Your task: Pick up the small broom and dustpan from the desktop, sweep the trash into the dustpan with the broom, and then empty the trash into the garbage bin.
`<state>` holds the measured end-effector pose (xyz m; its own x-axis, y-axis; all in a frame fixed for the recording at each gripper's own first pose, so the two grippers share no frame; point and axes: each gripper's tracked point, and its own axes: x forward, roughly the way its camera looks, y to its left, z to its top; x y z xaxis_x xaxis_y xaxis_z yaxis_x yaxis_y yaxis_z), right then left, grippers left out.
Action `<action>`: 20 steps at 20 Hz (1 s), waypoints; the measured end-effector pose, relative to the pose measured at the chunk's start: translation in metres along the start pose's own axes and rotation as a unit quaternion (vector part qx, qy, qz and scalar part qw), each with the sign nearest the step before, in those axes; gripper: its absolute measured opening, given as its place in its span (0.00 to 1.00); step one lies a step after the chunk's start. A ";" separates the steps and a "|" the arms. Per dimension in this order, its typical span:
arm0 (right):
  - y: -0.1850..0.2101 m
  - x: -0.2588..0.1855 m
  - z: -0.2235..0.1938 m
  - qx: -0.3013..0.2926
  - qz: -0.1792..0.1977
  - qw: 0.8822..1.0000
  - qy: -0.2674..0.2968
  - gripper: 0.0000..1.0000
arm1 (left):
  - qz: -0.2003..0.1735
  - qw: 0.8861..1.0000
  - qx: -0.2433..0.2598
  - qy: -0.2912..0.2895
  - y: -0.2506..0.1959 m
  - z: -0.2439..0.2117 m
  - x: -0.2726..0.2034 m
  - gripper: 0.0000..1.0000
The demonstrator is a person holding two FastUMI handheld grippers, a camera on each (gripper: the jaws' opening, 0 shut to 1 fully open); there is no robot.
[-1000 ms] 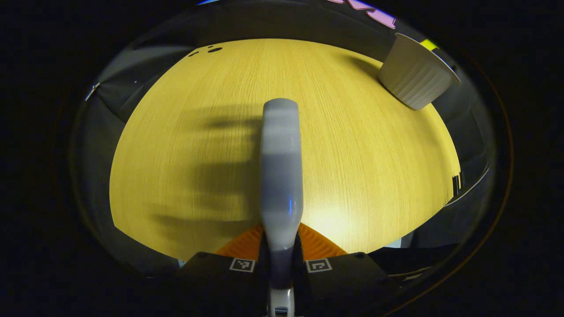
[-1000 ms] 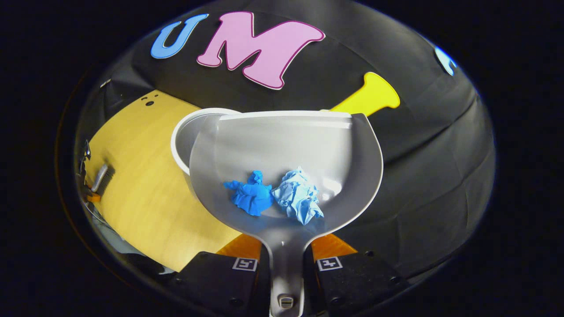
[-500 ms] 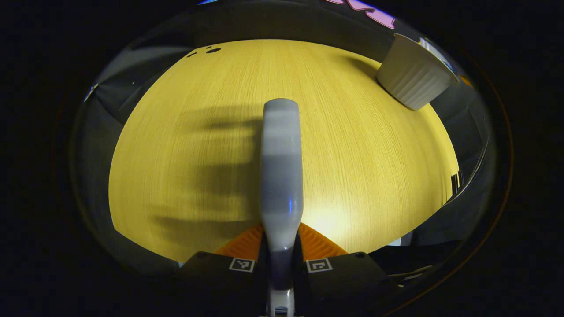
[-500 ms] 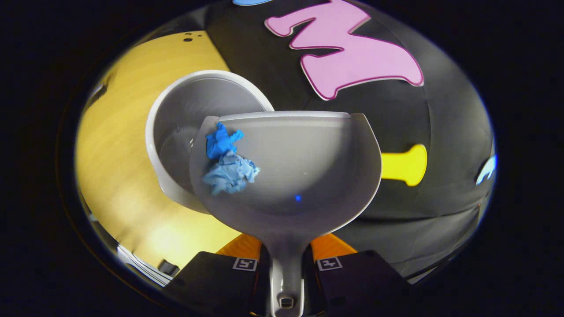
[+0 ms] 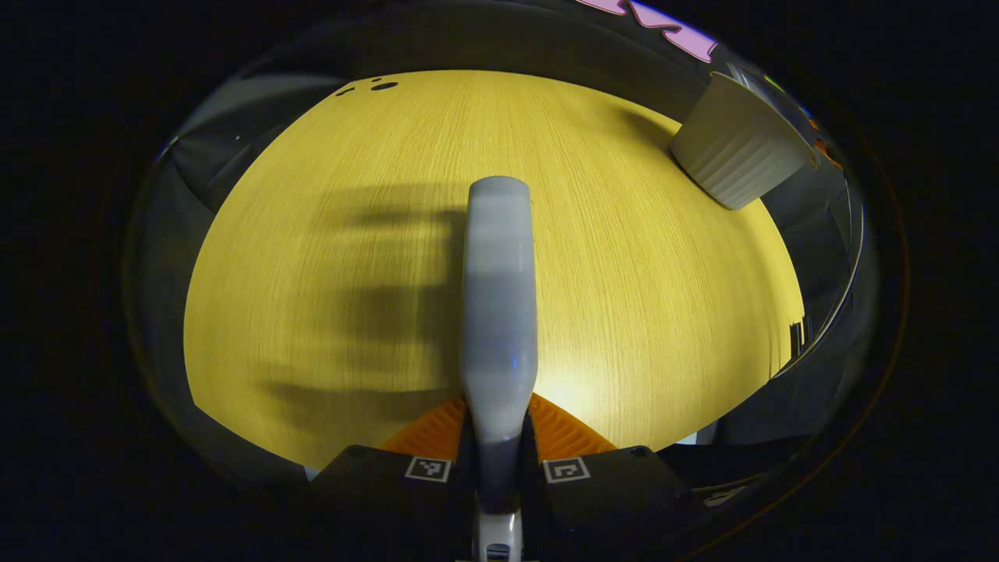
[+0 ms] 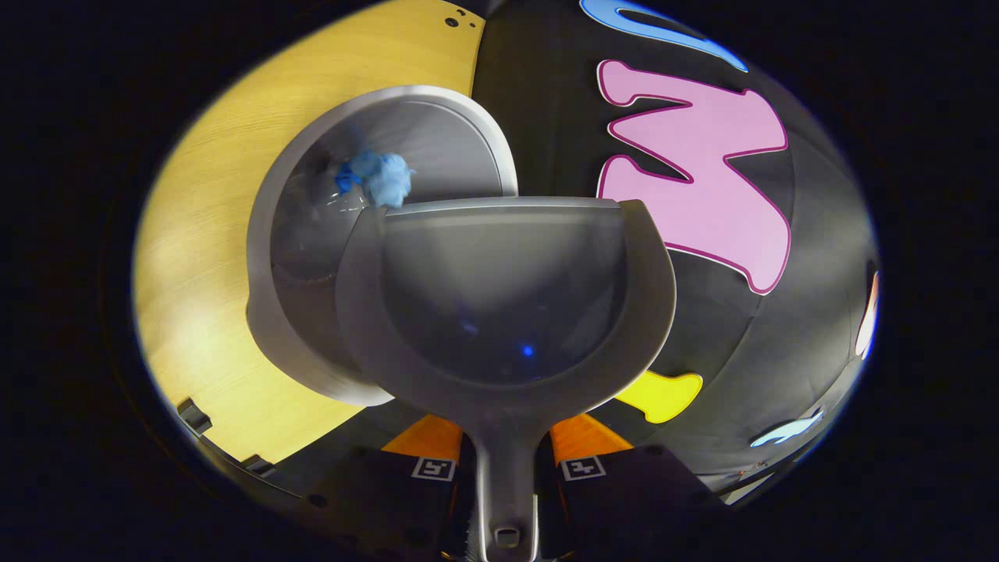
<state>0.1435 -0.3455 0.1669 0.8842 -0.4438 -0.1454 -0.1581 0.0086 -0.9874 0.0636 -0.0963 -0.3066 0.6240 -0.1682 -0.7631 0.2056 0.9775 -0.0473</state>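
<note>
The dustpan [image 6: 507,304] sits in the right tool [image 6: 506,457], its handle clenched between the two fingers at the bottom of the right gripper view. The pan is rolled over toward the garbage bin [image 6: 312,312], so the counter [image 6: 211,234] stands steeply on the left of that view and the booth wall rises on the right. The pan's front lip lies over the bin's open mouth, overlapping its near rim. The pan's scoop is bare. The trash [image 6: 378,178], two crumpled blue paper wads pressed together, is just past the lip, inside the ring of the bin's rim; whether it touches the bin wall I cannot tell.

The bin stands near the counter's back edge, close against the wall cloth, with open counter on its left.

In the left gripper view the broom [image 5: 499,297] is clamped by its handle in the left tool [image 5: 499,437], both fingers pressing its sides. The grey handle runs straight ahead from the fingers and is held level above the counter [image 5: 328,195], with its blurred shadow thrown to the left. The bristles cannot be made out from this angle.

The garbage bin [image 5: 737,152] appears at the upper right of this view, a white ribbed tub near the counter's far right corner, well apart from the broom. Bare wood grain spreads between them, and the counter's edges curve away on the left, right and near sides.
</note>
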 end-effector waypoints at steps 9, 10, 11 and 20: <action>-0.017 -0.032 -0.007 0.353 0.083 0.932 -0.001 0.34 | 0.004 1.000 -0.002 -0.007 0.000 0.001 0.000 0.29; -0.018 -0.040 -0.003 0.375 0.091 0.923 -0.010 0.34 | 0.006 1.000 -0.002 -0.008 0.000 0.001 0.000 0.29; -0.016 -0.047 0.002 0.394 0.099 0.914 -0.018 0.34 | 0.008 1.000 -0.002 -0.006 -0.001 0.001 -0.001 0.29; 0.027 -0.132 0.074 0.559 0.196 0.803 -0.070 0.34 | 0.035 0.999 0.029 -0.012 0.005 0.009 -0.008 0.29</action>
<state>0.0552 -0.2207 0.1543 0.9157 -0.1056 -0.3877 -0.0134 0.9563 -0.2921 0.0667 -0.0908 -0.2952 0.6564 -0.1029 -0.7474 0.2036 0.9781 0.0441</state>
